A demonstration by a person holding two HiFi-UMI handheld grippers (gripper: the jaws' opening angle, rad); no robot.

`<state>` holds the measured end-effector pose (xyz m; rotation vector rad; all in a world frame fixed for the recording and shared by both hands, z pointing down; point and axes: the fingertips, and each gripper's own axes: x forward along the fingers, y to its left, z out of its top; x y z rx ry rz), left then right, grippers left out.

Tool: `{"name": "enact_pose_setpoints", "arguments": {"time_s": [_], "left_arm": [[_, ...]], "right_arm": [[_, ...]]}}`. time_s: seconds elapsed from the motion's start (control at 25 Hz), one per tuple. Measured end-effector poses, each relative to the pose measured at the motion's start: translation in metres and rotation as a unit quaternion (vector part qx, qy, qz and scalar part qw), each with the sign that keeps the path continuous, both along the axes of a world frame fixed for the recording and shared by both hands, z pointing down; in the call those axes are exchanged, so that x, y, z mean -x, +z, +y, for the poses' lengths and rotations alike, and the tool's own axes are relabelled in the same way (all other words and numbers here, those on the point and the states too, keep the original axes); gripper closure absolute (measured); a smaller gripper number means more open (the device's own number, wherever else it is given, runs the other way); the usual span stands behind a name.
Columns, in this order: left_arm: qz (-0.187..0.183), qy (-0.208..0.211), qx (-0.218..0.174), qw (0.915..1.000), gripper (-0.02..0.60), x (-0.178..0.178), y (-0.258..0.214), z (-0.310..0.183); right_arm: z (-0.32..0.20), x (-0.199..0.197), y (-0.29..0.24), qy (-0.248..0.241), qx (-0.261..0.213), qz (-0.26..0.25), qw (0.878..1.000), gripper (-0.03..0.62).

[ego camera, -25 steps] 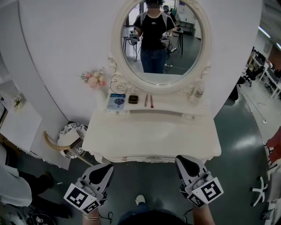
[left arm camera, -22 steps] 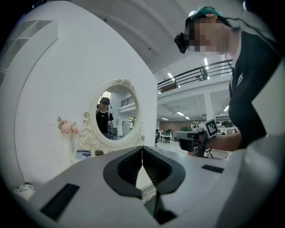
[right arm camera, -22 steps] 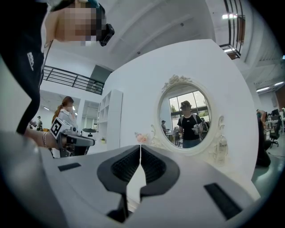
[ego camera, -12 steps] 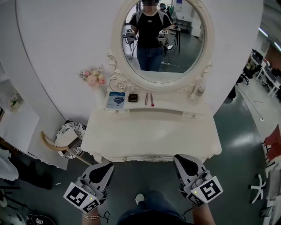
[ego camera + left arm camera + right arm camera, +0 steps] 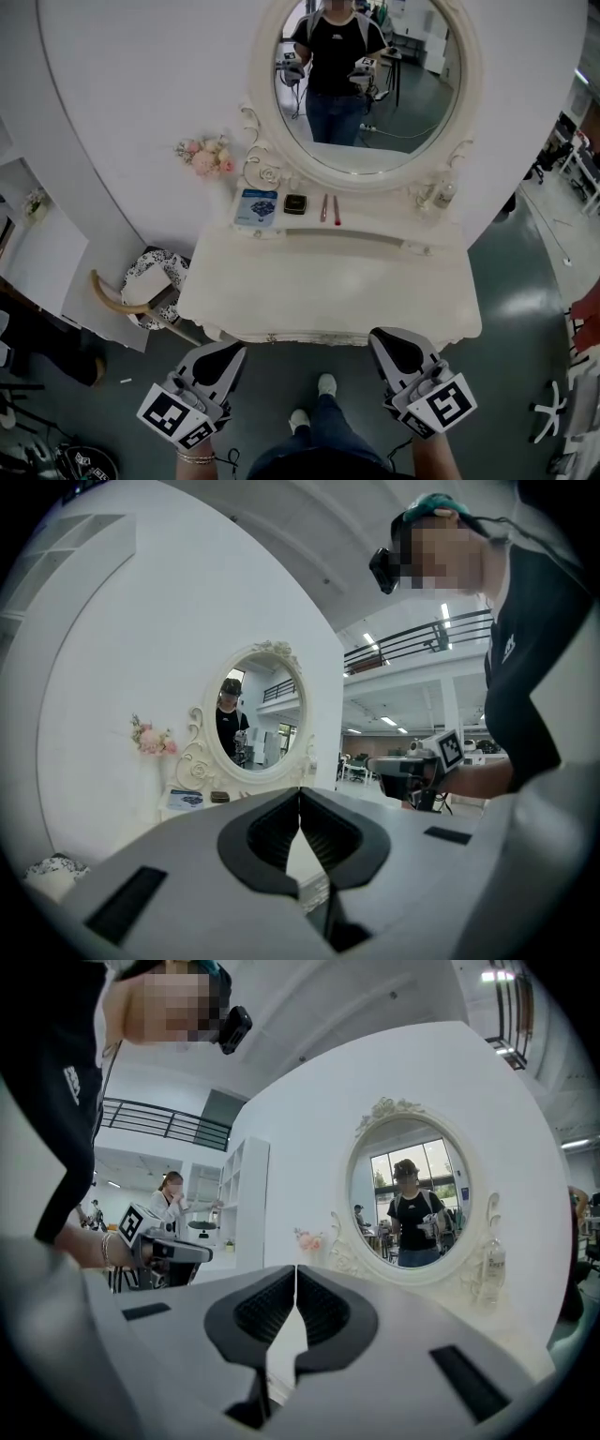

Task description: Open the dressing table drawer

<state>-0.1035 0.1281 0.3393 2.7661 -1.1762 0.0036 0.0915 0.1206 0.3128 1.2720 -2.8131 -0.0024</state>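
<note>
Before the dressing table's (image 5: 328, 291) front edge, head view: left gripper (image 5: 230, 352) and right gripper (image 5: 384, 337) hovered near the drawer (image 5: 323, 338) under that edge, not touching. Left gripper view: jaws together, empty. Right gripper view: the same.

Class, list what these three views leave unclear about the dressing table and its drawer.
1. Drawer front: head view, mostly hidden under the tabletop edge; gripper views, largely blocked by the left gripper and right gripper bodies.
2. Shelf items: head view, too small to identify.
3. Bottle label: too small in every view.
</note>
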Motion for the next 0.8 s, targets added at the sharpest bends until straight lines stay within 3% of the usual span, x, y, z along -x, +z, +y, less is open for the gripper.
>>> {"name": "enact_pose_setpoints", "arguments": {"time_s": [0.28,0.52,0.8], "left_arm": [[0.011,0.031,-0.011,0.9994,0.565,-0.018,-0.006,-0.02],[0.009,0.025,-0.012,0.9996,0.565,-0.029,-0.005,-0.047],[0.001,0.058,-0.027,0.9979,0.565,-0.051,-0.01,-0.078]], "right_arm": [[-0.027,-0.008,0.0,-0.016,-0.004,0.012,1.0,0.574],[-0.052,-0.007,-0.014,-0.052,-0.016,-0.008,0.998,0.574],[-0.085,-0.015,-0.024,-0.081,-0.018,-0.031,0.996,0.576]]}}
